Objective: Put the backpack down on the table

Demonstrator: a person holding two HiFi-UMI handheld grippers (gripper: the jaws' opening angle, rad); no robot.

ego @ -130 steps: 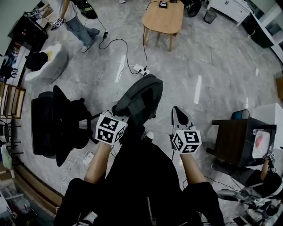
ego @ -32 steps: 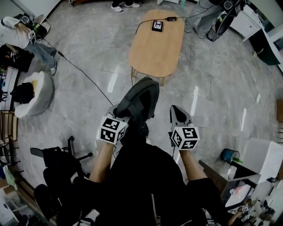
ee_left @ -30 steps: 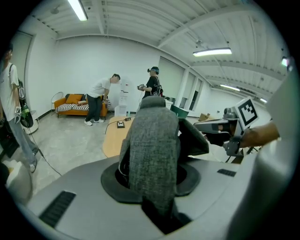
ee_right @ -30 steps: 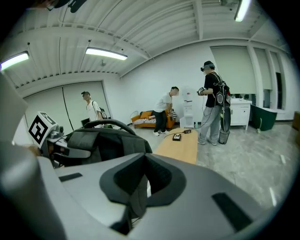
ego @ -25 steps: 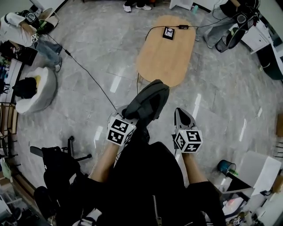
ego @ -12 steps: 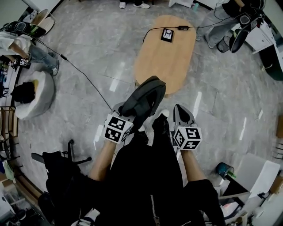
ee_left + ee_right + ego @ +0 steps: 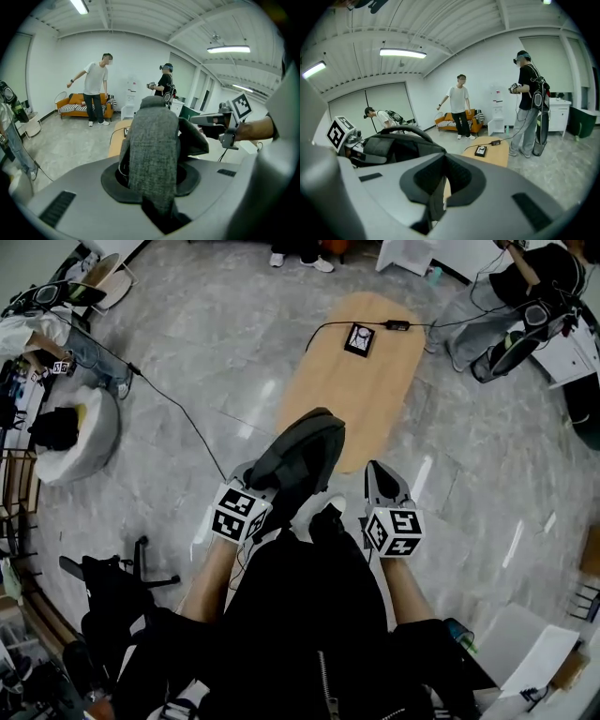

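Note:
A dark grey backpack (image 7: 300, 457) hangs in front of me, its far end over the near edge of the oval wooden table (image 7: 366, 390). My left gripper (image 7: 255, 482) is shut on the backpack's grey woven strap (image 7: 153, 154), which runs up between its jaws in the left gripper view. My right gripper (image 7: 379, 476) is beside the bag on the right, apart from it. Its jaws stand together with nothing between them (image 7: 439, 190). In the right gripper view the backpack (image 7: 391, 140) shows at the left, with the table (image 7: 494, 154) beyond.
A black device (image 7: 359, 338) with a cable lies on the table's far end. A cable (image 7: 178, 399) runs across the marble floor on the left. A white beanbag (image 7: 80, 437) and a black office chair (image 7: 112, 596) stand at the left. Two people (image 7: 96, 89) (image 7: 165, 86) stand beyond the table.
I have walked up to the wooden table; it has come nearer and now lies under the backpack's far end. Both grippers keep their pose and the left keeps its hold.

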